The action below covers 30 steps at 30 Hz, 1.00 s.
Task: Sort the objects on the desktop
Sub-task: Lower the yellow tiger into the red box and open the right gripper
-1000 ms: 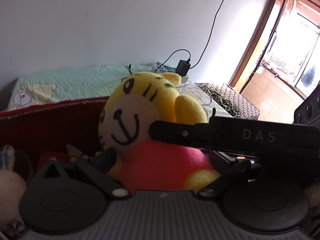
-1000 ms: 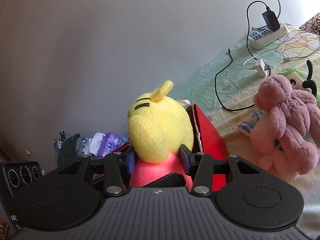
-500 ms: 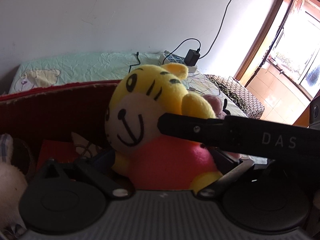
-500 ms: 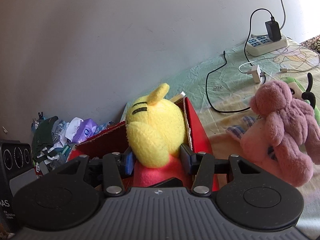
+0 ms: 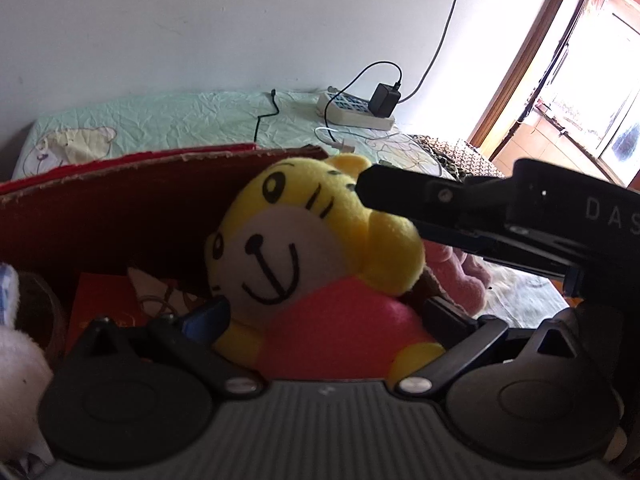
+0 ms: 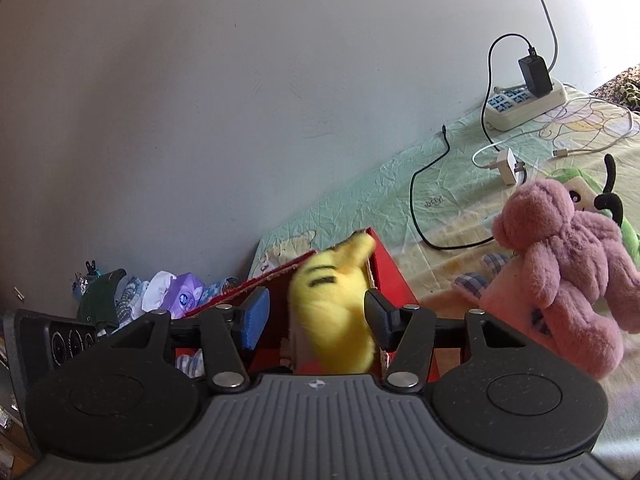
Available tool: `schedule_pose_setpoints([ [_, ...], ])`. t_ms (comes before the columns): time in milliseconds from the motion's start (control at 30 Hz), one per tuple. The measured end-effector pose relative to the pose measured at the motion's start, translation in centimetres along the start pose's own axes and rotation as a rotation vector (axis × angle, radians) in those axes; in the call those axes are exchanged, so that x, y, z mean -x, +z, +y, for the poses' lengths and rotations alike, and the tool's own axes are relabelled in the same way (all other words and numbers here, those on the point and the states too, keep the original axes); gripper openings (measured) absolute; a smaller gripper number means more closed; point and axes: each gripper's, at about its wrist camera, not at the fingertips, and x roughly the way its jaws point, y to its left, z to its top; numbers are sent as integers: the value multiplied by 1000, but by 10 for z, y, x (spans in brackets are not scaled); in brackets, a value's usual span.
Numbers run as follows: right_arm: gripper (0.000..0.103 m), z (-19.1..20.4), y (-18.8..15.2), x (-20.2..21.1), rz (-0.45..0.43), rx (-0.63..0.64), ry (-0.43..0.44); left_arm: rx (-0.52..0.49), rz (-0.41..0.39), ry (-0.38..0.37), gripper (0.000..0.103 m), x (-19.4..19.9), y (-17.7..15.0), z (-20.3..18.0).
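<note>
A yellow tiger plush with a red body (image 5: pixel 320 264) sits inside the red cardboard box (image 5: pixel 120 208); the right wrist view shows its yellow back (image 6: pixel 336 312), blurred. My left gripper (image 5: pixel 324 316) is open with its fingers on either side of the plush's body. My right gripper (image 6: pixel 318 312) is open, its pads apart from the plush on both sides. The right gripper's black arm (image 5: pixel 500 216) crosses behind the plush's head in the left wrist view.
A pink plush (image 6: pixel 560 272) and a green plush (image 6: pixel 584 192) lie on the patterned sheet right of the box. A power strip (image 6: pixel 524 104), charger and cables lie near the wall. A white plush (image 5: pixel 16 368) is at the box's left. Clutter (image 6: pixel 160 292) lies left of the box.
The plush has gone down from above the box rim into the box. My right gripper has opened and let go of it. My left gripper's fingers have spread apart around it.
</note>
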Motion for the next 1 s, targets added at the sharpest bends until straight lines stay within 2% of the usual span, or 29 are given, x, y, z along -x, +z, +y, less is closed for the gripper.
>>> schedule_pose_setpoints([
  [67, 53, 0, 2, -1, 7, 14, 0, -6, 8, 19, 102, -2, 0, -1],
  [133, 43, -2, 2, -5, 25, 17, -7, -16, 18, 43, 102, -4, 0, -4],
  [300, 36, -11, -1, -9, 48, -24, -12, -37, 30, 77, 103, -6, -1, -7],
  [467, 36, -7, -5, -11, 63, 22, -21, -54, 47, 111, 103, -10, -1, -9],
  [1000, 33, -4, -14, -10, 41, 107, -31, -44, 60, 110, 103, -11, -2, -8],
])
